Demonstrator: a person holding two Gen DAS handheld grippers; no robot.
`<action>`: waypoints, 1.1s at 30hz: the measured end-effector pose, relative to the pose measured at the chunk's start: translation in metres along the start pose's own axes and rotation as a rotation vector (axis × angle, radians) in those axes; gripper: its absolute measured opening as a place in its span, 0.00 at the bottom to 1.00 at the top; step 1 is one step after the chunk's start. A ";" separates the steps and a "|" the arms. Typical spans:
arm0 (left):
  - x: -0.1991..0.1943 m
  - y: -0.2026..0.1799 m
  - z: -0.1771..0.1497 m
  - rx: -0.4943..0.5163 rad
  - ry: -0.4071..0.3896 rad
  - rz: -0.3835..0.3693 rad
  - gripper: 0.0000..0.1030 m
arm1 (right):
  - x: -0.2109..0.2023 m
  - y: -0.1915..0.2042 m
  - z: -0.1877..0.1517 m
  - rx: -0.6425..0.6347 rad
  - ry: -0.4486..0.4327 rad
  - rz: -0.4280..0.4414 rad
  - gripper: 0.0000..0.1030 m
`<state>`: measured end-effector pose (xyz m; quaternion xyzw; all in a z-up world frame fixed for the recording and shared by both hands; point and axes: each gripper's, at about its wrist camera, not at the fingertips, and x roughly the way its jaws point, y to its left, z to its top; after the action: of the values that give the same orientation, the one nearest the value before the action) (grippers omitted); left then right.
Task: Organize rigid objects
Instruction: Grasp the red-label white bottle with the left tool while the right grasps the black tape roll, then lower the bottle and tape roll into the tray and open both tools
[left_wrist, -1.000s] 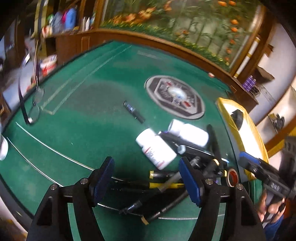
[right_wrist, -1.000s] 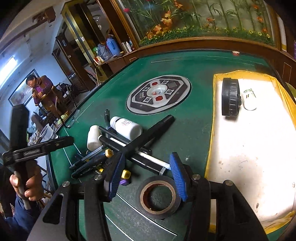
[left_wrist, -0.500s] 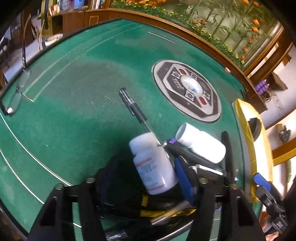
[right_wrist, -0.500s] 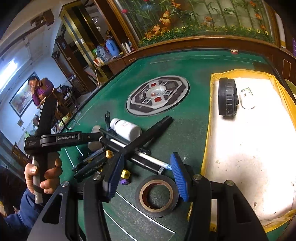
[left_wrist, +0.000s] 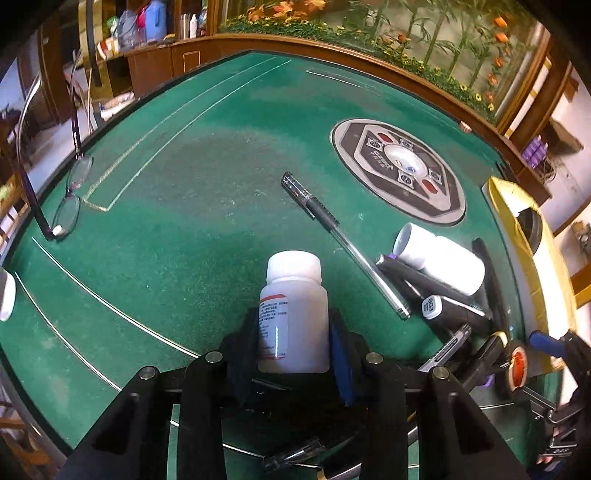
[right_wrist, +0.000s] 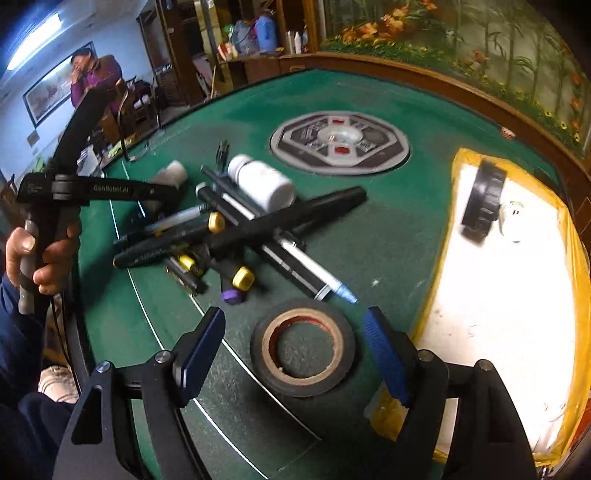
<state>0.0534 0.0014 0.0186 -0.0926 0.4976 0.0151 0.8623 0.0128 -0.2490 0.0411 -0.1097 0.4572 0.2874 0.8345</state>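
Note:
My left gripper (left_wrist: 291, 332) is shut on a white pill bottle (left_wrist: 293, 310) with a red-edged label and holds it above the green table (left_wrist: 177, 229). In the right wrist view the same bottle (right_wrist: 173, 173) shows beyond the left gripper's body. A second white bottle (left_wrist: 439, 258) lies on a pile of black markers and pens (right_wrist: 236, 236). A clear pen (left_wrist: 343, 243) lies apart from the pile. My right gripper (right_wrist: 295, 332) is open, its fingers either side of a black tape roll (right_wrist: 303, 347) lying flat on the table.
A yellow-rimmed white tray (right_wrist: 509, 317) at the right holds a black ring (right_wrist: 484, 199) and a small white bottle (right_wrist: 513, 218). A round control panel (right_wrist: 340, 144) sits mid-table. Glasses (left_wrist: 70, 192) lie at the far left edge. A person (right_wrist: 96, 77) stands in the background.
My left gripper has closed on the white pill bottle and lifted it off the pile. My right gripper has moved closer over the tape roll, still open.

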 end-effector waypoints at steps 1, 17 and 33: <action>0.000 -0.001 -0.001 0.006 -0.004 0.007 0.37 | 0.002 0.003 -0.001 -0.016 0.007 -0.013 0.74; -0.023 -0.012 -0.003 0.027 -0.067 -0.060 0.36 | -0.028 -0.034 0.003 0.161 -0.137 0.061 0.59; -0.053 -0.047 -0.004 0.087 -0.106 -0.121 0.36 | -0.049 -0.072 0.005 0.374 -0.273 0.188 0.59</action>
<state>0.0286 -0.0423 0.0693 -0.0841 0.4451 -0.0537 0.8899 0.0374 -0.3245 0.0786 0.1296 0.3936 0.2860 0.8640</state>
